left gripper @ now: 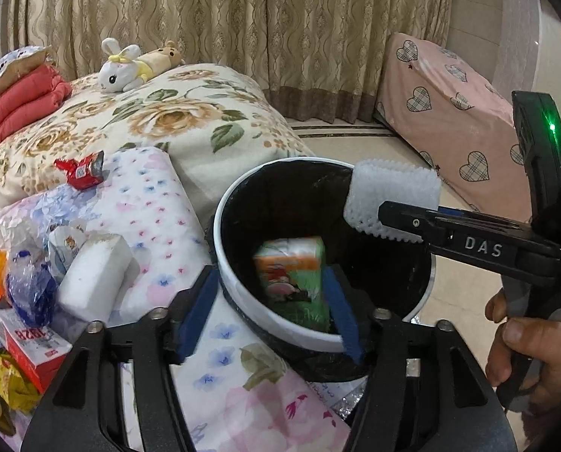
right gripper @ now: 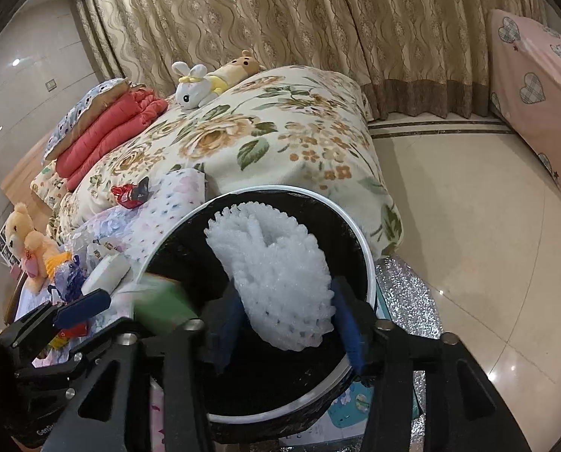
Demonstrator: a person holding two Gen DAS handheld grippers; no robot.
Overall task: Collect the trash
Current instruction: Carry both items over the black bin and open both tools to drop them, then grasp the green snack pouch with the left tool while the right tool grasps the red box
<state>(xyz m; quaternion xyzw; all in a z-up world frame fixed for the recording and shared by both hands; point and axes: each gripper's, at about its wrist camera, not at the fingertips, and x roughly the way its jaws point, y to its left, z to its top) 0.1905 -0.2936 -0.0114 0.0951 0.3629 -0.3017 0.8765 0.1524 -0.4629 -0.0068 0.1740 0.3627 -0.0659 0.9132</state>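
Both of my grippers hang over the round white-rimmed bin with a black liner [left gripper: 239, 301], which stands against the foot of the bed.

My left gripper [left gripper: 271, 310] has its blue-padded jaws apart; between them, without either pad pressing it, sits a green and orange drink carton with a cartoon picture [left gripper: 293, 282], blurred, inside the bin's mouth. I cannot read any print on it.

My right gripper [right gripper: 286, 320] also has its jaws apart. A white foam mesh fruit sleeve [right gripper: 276, 278] lies between the pads over the bin's opening; I cannot tell whether either pad still touches it. From the left wrist view that gripper's arm bears the white letters "DAS" [left gripper: 483, 247], a green light glows on its body, and a hand [left gripper: 525, 342] grips its handle.

More trash lies on the pastel floral sheet [left gripper: 148, 203] left of the bin: a crumpled red foil wrapper [left gripper: 80, 168], a white foam block [left gripper: 92, 275], a scrunched blue-printed clear plastic bag [left gripper: 29, 286], and a red and white box [left gripper: 31, 346] whose digits look like "1828", seen upside down.
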